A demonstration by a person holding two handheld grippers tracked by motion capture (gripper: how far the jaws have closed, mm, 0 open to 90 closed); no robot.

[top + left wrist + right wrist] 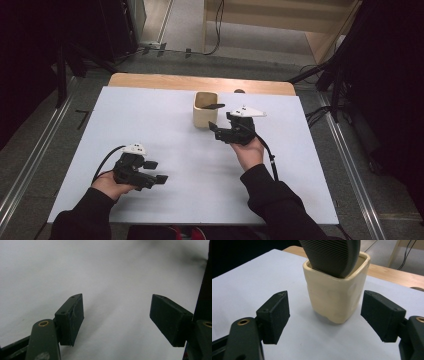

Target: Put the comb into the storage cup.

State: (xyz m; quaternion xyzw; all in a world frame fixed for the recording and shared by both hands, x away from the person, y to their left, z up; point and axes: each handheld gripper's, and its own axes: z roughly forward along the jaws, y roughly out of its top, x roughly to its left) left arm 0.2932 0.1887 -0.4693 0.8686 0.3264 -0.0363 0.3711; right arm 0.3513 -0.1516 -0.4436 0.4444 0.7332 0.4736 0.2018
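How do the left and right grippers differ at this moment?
The right gripper faces the cream cup holding a dark ribbed tool; the left gripper faces bare white table. The right sits farther up the table, the left nearer the person. Both stand open, holding nothing.

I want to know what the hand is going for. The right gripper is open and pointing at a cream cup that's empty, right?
Not quite. The cream cup isn't empty: a dark ribbed thing sticks out of its top, as the right gripper view shows. The rest is right: the right gripper is open and points at the cup, its fingers apart from it.
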